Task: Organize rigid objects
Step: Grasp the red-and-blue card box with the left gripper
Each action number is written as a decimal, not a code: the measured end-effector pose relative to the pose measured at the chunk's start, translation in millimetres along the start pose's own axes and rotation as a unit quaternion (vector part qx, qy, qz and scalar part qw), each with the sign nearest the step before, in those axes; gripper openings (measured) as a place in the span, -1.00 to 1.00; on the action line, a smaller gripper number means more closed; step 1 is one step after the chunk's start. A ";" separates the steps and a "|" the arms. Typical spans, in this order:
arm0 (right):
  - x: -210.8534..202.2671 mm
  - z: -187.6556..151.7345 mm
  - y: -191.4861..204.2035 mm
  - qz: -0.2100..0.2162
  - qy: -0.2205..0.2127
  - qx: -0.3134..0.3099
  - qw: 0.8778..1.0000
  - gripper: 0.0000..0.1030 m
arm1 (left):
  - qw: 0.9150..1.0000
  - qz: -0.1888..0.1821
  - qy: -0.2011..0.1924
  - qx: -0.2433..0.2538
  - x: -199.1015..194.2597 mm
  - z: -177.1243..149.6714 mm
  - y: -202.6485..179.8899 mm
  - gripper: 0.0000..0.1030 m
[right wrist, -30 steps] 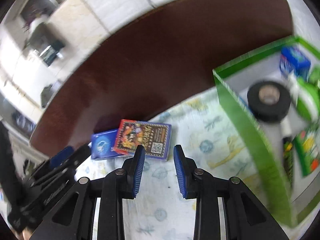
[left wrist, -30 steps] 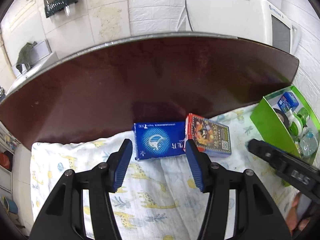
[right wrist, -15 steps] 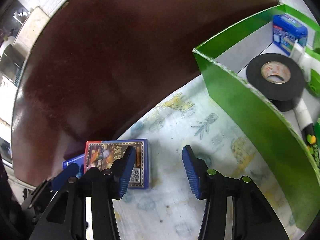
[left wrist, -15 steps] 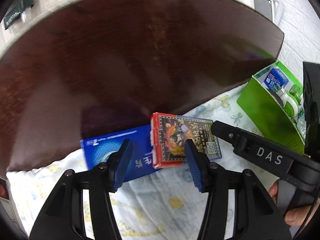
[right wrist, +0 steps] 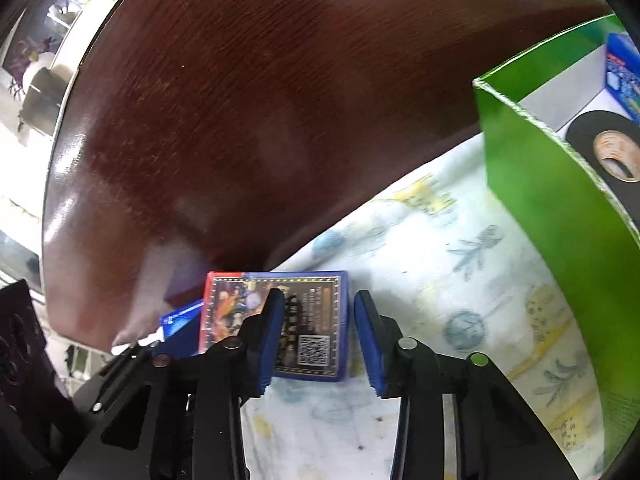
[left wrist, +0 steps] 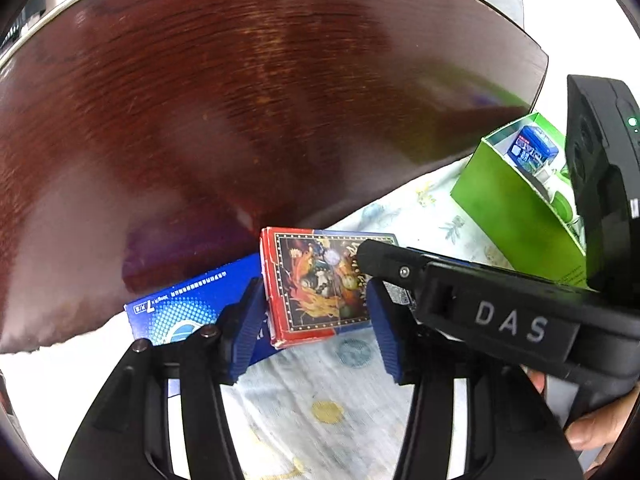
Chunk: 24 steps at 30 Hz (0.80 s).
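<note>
A card box (left wrist: 320, 284) with a red end, flat on the cloth (left wrist: 320, 384), right at the far edge of the cloth by the brown table (left wrist: 240, 120); side by side with a blue box (left wrist: 188, 312) on its left, touching or nearly so, hard to tell which.

Left gripper (left wrist: 314, 330) low over the near end of the card box; jaws part way open and closing; card box between the blue pads (left wrist: 244, 328), left pad by the red side of the box, right pad over its top; no squeeze to be seen.

Right gripper (right wrist: 320, 340) coming in from the right, over the same card box; jaws part way open and closing too; left pad over the middle of the box, right pad just past its right edge, over the cloth; nothing gripped.

Black body of the right gripper across the left view, close beside the left one; a hand (left wrist: 600, 432) at the bottom corner, wrapped round it.

A green box (right wrist: 560, 208) well off to the right on the cloth; inside it a black roll of tape (right wrist: 588, 136) and a small blue pack (right wrist: 624, 72).
</note>
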State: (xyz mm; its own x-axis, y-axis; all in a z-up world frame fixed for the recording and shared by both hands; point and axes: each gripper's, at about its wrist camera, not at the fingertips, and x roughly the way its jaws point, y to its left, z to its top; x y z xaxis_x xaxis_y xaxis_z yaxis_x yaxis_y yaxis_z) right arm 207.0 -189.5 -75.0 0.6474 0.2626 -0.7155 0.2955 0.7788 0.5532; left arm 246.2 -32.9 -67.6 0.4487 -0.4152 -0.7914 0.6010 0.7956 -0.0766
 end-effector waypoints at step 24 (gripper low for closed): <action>-54.9 -70.8 44.9 0.018 0.024 -0.125 0.992 -0.25 | 0.997 0.039 -0.010 -0.072 -70.5 -86.8 -32.2 -0.05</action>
State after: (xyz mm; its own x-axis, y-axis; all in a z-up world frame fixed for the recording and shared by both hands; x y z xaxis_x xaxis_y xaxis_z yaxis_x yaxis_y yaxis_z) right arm 135.0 -128.6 -41.1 0.6183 0.3146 -0.7202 0.0851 0.8842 0.4593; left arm 137.9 9.0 -62.0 0.5042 -0.3575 -0.7861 0.4637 0.8800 -0.1028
